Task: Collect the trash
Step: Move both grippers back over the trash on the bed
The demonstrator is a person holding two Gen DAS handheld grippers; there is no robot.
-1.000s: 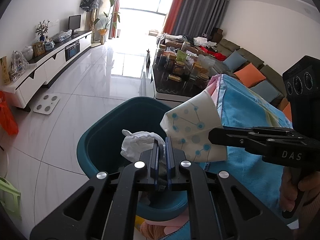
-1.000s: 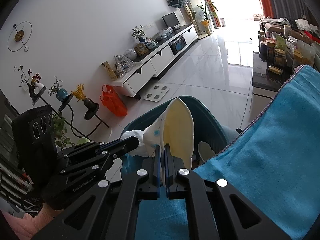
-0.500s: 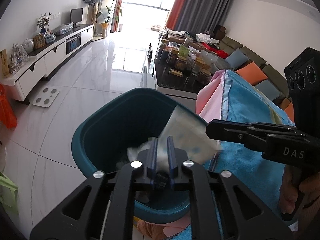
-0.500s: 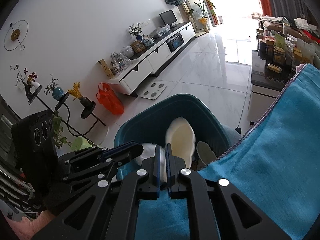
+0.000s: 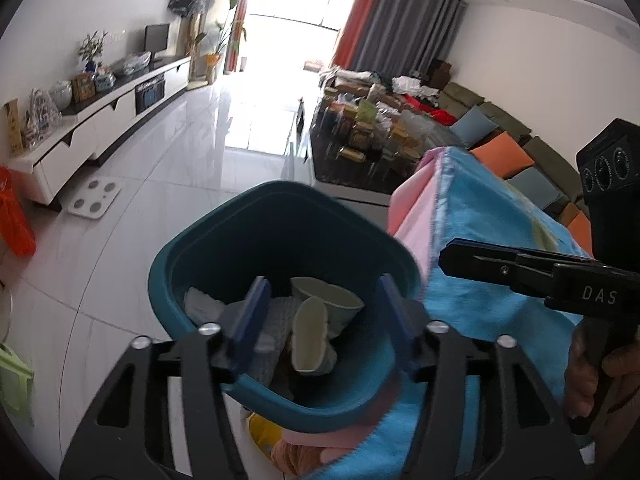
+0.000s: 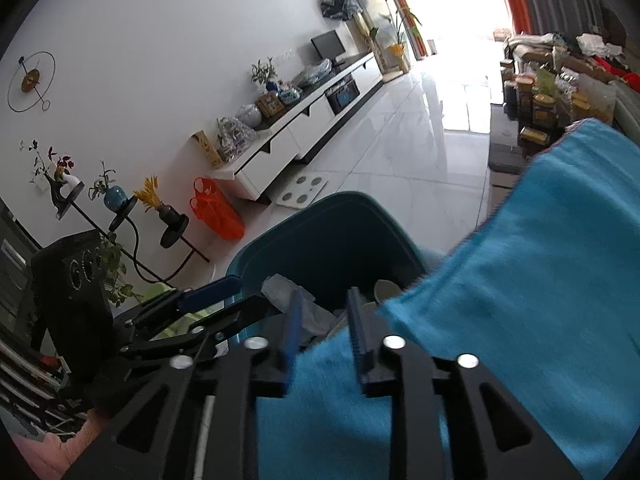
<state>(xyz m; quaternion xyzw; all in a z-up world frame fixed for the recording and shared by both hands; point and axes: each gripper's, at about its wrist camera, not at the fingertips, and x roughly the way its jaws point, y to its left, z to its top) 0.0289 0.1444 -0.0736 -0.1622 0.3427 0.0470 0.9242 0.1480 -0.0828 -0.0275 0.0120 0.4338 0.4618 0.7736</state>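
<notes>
Teal bin (image 5: 280, 216): seen directly below and ahead of both grippers, open top, standing on pale floor tiles (image 5: 132, 200).
Bin contents: 2 paper cups (image 5: 316, 320) lying inside, 1 on its side straight ahead of the left fingertips, 1 just beyond it; crumpled white tissue (image 5: 200, 304) seen past the left finger, at the bin's left wall.
Left gripper (image 5: 322, 312): released, jaws just opened wide, nothing pressed between the pads; trash is seen through the gap, lying in the bin below.
Right gripper (image 6: 324, 320): released, jaws just opened partway, nothing clamped; bin interior and tissue (image 6: 280, 288) are seen beyond the tips.
Right gripper from left view: positioned to the right of the left gripper, level, tip over the blue cloth's edge beside the bin rim; a hand (image 5: 592, 364) is seen on its handle.
Blue cloth (image 6: 540, 260): draped surface to the right of and under the right gripper, edge touching the bin's right rim.
Pink cloth (image 5: 416, 208): seen under the blue cloth at its far corner.
</notes>
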